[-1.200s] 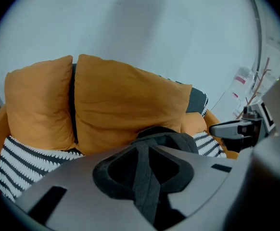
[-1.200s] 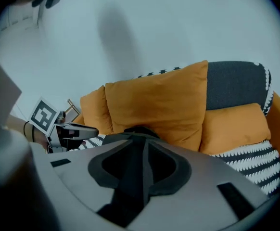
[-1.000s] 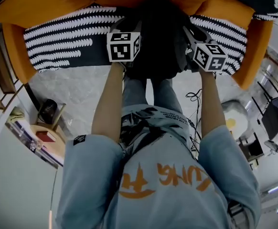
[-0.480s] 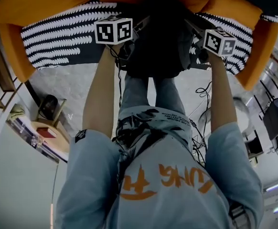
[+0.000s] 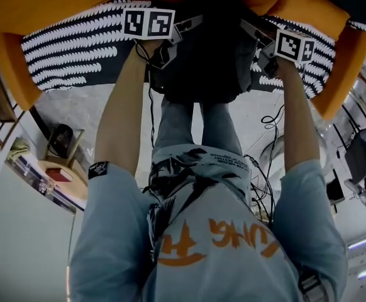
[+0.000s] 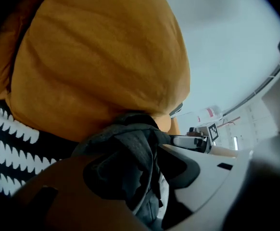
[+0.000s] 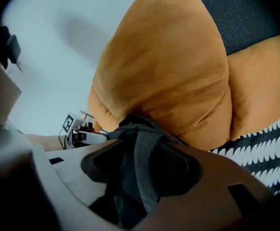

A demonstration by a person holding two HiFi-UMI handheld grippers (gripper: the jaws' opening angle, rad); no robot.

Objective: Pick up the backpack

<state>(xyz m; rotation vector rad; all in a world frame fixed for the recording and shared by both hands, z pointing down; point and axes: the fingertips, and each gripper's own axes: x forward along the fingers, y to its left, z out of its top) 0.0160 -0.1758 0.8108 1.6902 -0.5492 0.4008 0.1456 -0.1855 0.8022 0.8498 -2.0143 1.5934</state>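
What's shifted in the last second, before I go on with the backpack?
The left hand-held gripper and right hand-held gripper both moved up-frame toward the back of the sofa and spread farther apart beside the backpack. Grey backpack fabric lies between each one's jaws, and the left's are closing. Backpack and sofa look unmoved.

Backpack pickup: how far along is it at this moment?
Done: both claws are at the backpack, which sits against the orange sofa. In hand: a grey strap lies inside the left claw, whose jaws are closing; a second strap lies inside the right claw, jaws wide apart. Neither looks clamped. Left: clamp both straps, then lift the bag.
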